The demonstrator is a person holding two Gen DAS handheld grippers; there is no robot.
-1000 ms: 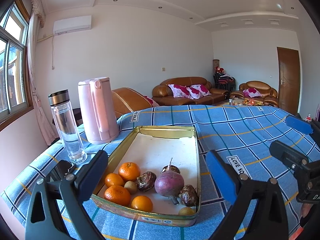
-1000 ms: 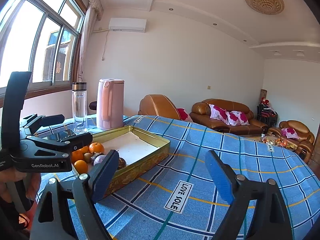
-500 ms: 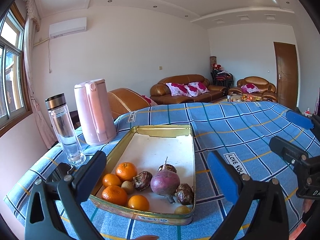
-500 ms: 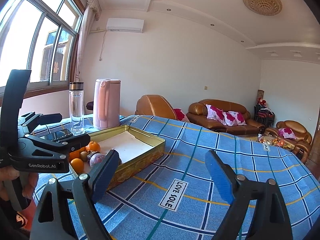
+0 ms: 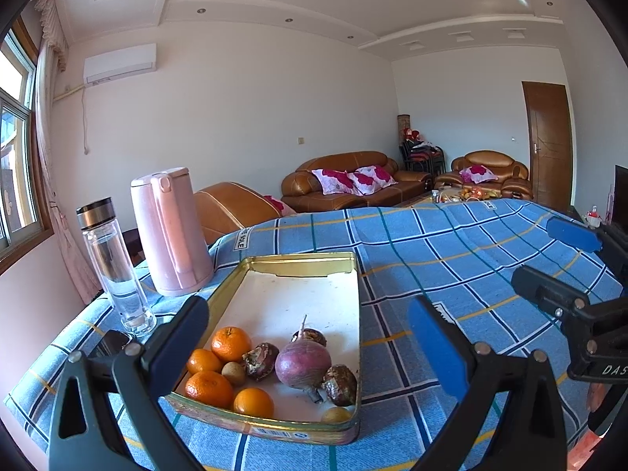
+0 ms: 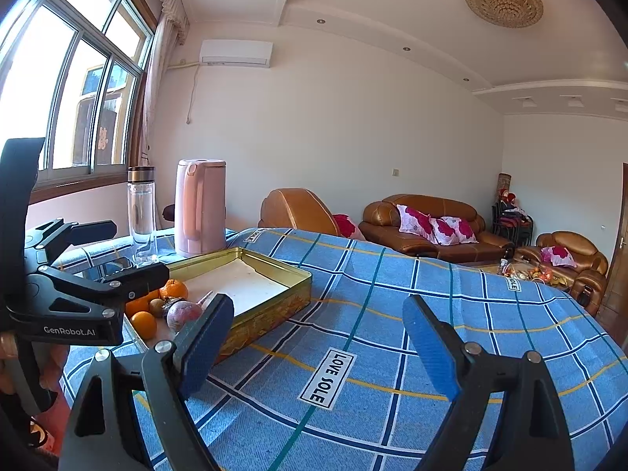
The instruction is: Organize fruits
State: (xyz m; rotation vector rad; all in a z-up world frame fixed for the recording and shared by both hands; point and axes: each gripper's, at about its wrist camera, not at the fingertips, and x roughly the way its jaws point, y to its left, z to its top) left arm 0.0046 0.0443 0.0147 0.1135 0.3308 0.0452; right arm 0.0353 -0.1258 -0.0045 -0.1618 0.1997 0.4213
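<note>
A pink kettle [image 5: 169,231] and a clear bottle [image 5: 114,263] are seen standing side by side on the blue checked tablecloth [image 5: 451,251]; brown sofas [image 5: 353,180] are seen behind.

Bright window [image 6: 70,90] daylight, sharp, fisheye-warped edges

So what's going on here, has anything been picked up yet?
Not yet. A person holds two grippers over a table with a blue checked cloth. The left gripper is open, with the gold tin tray showing between its fingers; oranges, a purple root vegetable and some dark and small pale fruits sit at the tray's near end. The right gripper is open over bare cloth, holding nothing.
</note>
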